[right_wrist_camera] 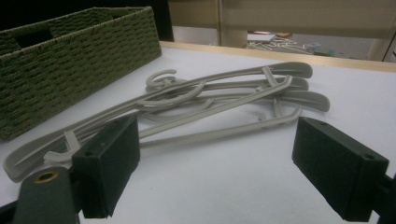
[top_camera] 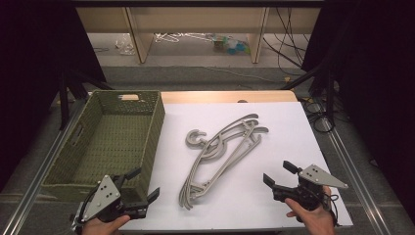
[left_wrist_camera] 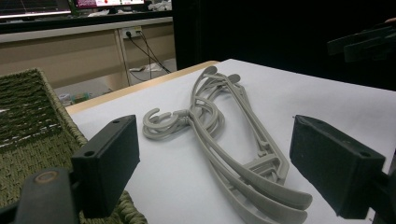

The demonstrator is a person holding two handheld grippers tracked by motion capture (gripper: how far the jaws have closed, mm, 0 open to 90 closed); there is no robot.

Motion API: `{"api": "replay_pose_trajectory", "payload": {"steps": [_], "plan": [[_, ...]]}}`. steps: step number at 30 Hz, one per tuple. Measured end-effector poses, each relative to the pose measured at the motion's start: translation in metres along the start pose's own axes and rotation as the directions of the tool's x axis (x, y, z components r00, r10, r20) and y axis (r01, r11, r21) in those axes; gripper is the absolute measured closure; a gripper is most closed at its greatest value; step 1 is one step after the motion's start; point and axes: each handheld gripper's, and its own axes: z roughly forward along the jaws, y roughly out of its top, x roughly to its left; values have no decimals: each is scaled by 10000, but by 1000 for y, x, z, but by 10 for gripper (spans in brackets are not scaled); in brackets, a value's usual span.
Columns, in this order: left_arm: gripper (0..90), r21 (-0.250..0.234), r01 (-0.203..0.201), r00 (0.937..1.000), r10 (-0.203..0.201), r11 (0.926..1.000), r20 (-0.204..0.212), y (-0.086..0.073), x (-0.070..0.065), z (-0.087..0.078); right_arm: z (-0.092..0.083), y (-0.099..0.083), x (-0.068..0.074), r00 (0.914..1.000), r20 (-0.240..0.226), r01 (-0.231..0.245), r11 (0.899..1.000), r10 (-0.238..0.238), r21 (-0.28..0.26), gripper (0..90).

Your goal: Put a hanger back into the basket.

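A stack of grey plastic hangers point(top_camera: 222, 159) lies at the centre of the high view on the white sheet point(top_camera: 293, 132), running from lower left to upper right, with the hooks point(top_camera: 195, 139) curling toward the upper left. There look to be three or so, nested and partly tangled; the exact count is hard to tell. In the right gripper view the hangers point(right_wrist_camera: 196, 105) spread across the middle, arms overlapping, and in the left gripper view they point(left_wrist_camera: 224, 140) run from the centre down to the lower right.

They will likely handle light and stiff, with smooth, rather slippery arms, and being interlocked one may drag the others along. The best hold is probably across a flat arm near its end, or at the neck below the hook, where the pads can pinch a single thickness.

The green woven basket point(top_camera: 151, 142) stands in the left half of the high view, just beside the stack, with nothing inside.

The left gripper point(top_camera: 138, 188) sits at lower left over the basket's near corner, jaws spread wide with nothing between them. The right gripper point(top_camera: 278, 174) at lower right, apart from the hangers, is likewise spread and holds nothing.
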Motion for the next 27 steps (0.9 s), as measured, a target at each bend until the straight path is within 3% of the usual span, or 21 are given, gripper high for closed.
{"api": "replay_pose_trajectory", "payload": {"steps": [2,4,5,6,10,12,13,16,20,21,25,27], "plan": [[157,53,12,10000,-12,10000,16,0,0,0,0,1,0,10000,12,93,9999,-94,134,160],[157,81,76,9999,-77,9999,104,0,-1,0,2,0,1,9998,-157,-103,9998,105,146,165],[157,-39,100,9997,-99,9999,209,-1,-2,2,1,1,0,9999,56,117,9991,-119,401,166],[157,174,-73,9999,70,9998,153,0,-1,1,4,1,1,10000,-88,-22,9996,24,264,169],[157,236,-80,9998,76,9997,186,-1,-4,3,7,1,1,10000,2,-23,9990,23,444,180],[157,256,-95,9998,91,9996,184,-1,-4,3,10,2,1,9998,-54,-163,9984,166,532,193],[157,257,-90,9998,85,9996,190,-1,-4,3,9,3,1,9998,88,-192,9959,185,880,205],[157,226,-29,9999,25,9997,159,-1,-3,3,14,4,1,9976,147,-696,9915,684,1095,207],[157,222,-142,9998,139,9997,148,-1,-3,4,23,9,6,9971,173,-751,9872,734,1404,215],[157,222,-10,9999,7,9998,136,-1,-4,4,27,11,9,9968,61,-792,9852,792,1521,217],[157,226,-52,9998,47,9997,207,-2,-5,4,43,19,24,9990,-330,-240,9840,303,1766,232],[157,316,-86,9998,80,9995,190,-2,-5,4,52,23,30,9992,-381,-22,9771,106,2126,240]]}}
